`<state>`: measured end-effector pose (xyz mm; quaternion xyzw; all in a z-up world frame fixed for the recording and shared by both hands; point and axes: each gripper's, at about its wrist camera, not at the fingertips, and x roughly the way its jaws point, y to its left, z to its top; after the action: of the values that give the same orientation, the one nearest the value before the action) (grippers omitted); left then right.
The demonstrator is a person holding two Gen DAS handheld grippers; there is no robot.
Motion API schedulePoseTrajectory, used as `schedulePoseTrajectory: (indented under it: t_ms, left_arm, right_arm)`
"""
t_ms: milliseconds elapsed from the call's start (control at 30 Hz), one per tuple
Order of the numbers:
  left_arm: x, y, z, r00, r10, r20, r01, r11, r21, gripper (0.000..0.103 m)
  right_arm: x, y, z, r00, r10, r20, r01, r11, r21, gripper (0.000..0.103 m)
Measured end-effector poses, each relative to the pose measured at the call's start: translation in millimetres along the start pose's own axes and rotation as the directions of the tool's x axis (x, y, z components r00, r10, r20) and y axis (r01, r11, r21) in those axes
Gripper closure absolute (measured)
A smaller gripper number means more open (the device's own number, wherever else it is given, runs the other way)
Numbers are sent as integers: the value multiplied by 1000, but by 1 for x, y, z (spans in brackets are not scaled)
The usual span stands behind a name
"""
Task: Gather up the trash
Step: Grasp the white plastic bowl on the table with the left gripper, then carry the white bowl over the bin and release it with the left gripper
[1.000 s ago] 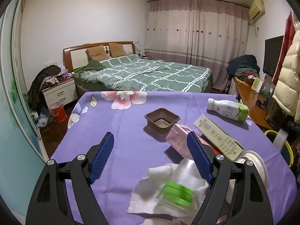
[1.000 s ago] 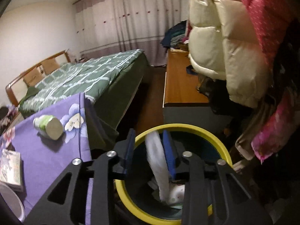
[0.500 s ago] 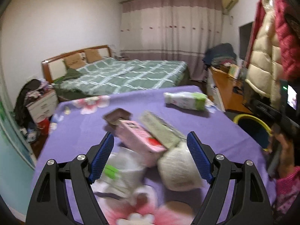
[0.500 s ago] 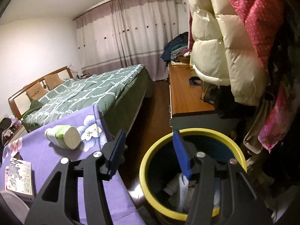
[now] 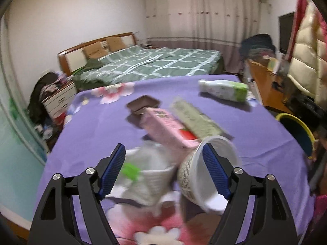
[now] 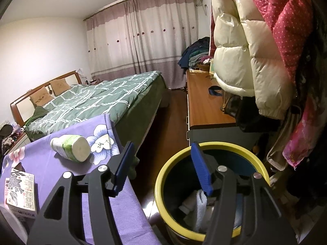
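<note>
My left gripper (image 5: pixel 163 169) is open over trash on the purple tablecloth (image 5: pixel 98 126): a clear bottle with a green cap (image 5: pixel 143 163) on white tissue (image 5: pixel 141 185), a tipped white cup (image 5: pixel 202 169), a pink carton (image 5: pixel 167 128), a flat green box (image 5: pixel 196 118), a brown tray (image 5: pixel 143 104) and a white-green bottle (image 5: pixel 222 89). My right gripper (image 6: pixel 163 163) is open and empty above the rim of the yellow-rimmed bin (image 6: pixel 175 167), which holds white tissue (image 6: pixel 200 208). The white-green bottle (image 6: pixel 71 147) lies to its left.
A printed box (image 6: pixel 20 194) lies at the table's near edge. A wooden dresser (image 6: pixel 204 104) and hanging coats (image 6: pixel 245 51) stand right of the bin. A green bed (image 5: pixel 153 63) is behind the table. The bin (image 5: pixel 296 130) also shows right of the table.
My right gripper opened and let the white tissue drop into the bin, then rose a little. My left gripper swung right and closer over the cup and bottle; its view is blurred.
</note>
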<state>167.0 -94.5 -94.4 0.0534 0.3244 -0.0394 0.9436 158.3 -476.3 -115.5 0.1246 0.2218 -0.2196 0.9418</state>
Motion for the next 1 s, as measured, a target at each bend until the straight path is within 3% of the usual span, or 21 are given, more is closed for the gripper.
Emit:
schedulePoseTrajectory:
  t_ms: [100,200,433,600,833,1000]
  left_arm:
    - [4,19,-2,999,42,-7,-42,998,-42,26]
    - [-3,27,-6,1000,21,3,-21,998,-54,26]
    - [-35,9,-24,991,-134,22,135,991,-22,21]
    - [-37,-24,-44,979,-199,-40,200,979,45,21]
    - [4,-41,-48,975,-170,-141,173,985,11,26]
    - [20,-44,-44,979,-152,-139,153,988,-4,28]
  right_arm:
    - [0,1,0,1000,0,1,0,1000,-2,47]
    - [1,2,0,1000,-2,1,2,1000,-11,47]
    - [1,4,-1,1000,-1,1,1,1000,-16,47]
    - [1,6,-1,1000,6,2,-6,1000,-12,47]
    - [0,4,-1,1000,15,1,-15,1000,-5,47]
    - [1,3,-2,1000,23,-4,-23,1000,4,47]
